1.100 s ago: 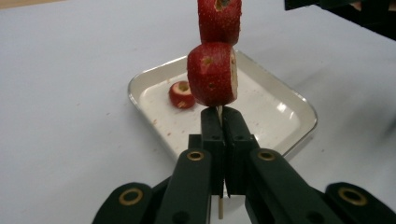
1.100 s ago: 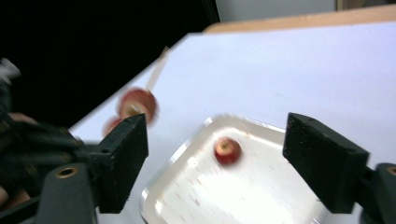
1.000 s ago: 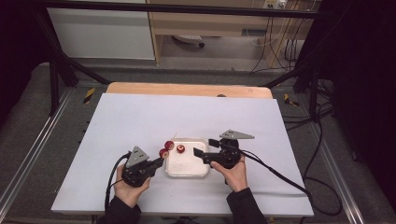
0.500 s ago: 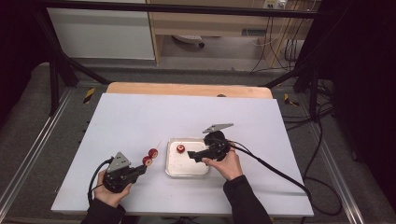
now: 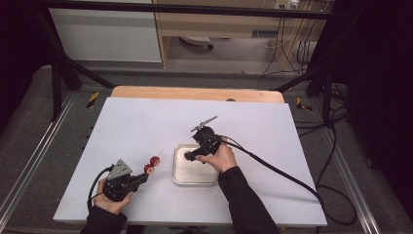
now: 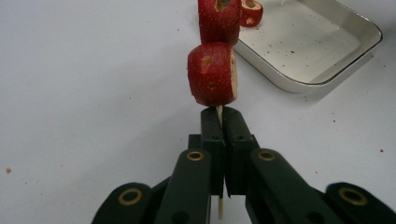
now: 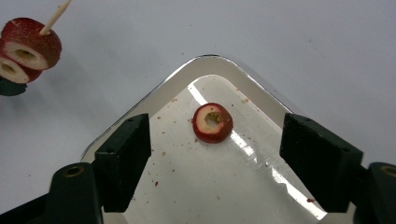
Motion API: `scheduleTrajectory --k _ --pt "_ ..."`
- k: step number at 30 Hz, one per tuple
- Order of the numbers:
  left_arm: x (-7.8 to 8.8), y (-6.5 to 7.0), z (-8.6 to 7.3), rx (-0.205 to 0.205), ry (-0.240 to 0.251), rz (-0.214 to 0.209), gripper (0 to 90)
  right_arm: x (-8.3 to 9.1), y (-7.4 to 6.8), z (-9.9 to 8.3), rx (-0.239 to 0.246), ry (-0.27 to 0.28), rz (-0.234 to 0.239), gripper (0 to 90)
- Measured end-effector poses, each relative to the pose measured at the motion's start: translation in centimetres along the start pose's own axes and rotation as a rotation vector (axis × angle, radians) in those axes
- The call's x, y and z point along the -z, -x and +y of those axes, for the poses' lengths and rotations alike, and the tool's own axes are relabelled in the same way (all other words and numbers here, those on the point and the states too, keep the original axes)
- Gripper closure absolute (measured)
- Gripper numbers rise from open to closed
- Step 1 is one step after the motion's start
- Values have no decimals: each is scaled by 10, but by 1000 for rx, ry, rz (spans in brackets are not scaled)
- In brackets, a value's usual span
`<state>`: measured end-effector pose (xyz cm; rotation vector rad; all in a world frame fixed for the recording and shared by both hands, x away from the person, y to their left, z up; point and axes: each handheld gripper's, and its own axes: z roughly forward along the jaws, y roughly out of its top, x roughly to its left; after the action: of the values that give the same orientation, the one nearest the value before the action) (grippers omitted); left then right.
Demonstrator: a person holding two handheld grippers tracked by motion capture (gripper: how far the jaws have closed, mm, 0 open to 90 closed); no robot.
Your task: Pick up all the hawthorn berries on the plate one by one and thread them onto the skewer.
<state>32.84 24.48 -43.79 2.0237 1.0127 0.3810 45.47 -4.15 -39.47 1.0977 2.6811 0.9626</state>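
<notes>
Near the worktop's front-left corner, the left tongs (image 5: pixel 141 177) pinched a skewer (image 6: pixel 219 112) carrying two red fruit pieces (image 5: pixel 152 165). Farther in, the right tongs (image 7: pixel 212 154), just closing but spread, hovered over the tray (image 5: pixel 181 176) around a loose fruit ring (image 7: pixel 213 122).

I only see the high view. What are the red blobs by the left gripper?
Observer: Two red fruit pieces with cored middles, threaded on a thin wooden skewer.
Operator: Who holds the stick?
Observer: The left gripper; its jaws are shut on the skewer just below the fruit.
Operator: Is anything in the tray?
Observer: One cored fruit ring lies in the metal tray, ahead of the right gripper, whose open jaws touch nothing.
</notes>
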Motion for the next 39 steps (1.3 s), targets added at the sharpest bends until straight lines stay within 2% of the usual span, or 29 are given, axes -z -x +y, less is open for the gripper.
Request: scheduleTrajectory --k 5,12,17,25,33,39 --pt "-1 0 0 -2 -4 1 883 -12 -1 9 25 -65 -8 329" --pt "-1 0 0 -6 -3 3 883 -26 1 16 15 -118 5 417" --pt "-1 0 0 -8 -1 3 883 -33 1 20 5 -137 22 473" --pt "-1 1 0 -9 -2 3 883 -40 5 20 -19 -178 23 549" --pt "-1 1 0 -9 -2 2 883 -44 7 19 -36 -207 28 604" --pt "-1 1 0 -11 -3 3 883 -44 8 19 -53 -213 28 613"
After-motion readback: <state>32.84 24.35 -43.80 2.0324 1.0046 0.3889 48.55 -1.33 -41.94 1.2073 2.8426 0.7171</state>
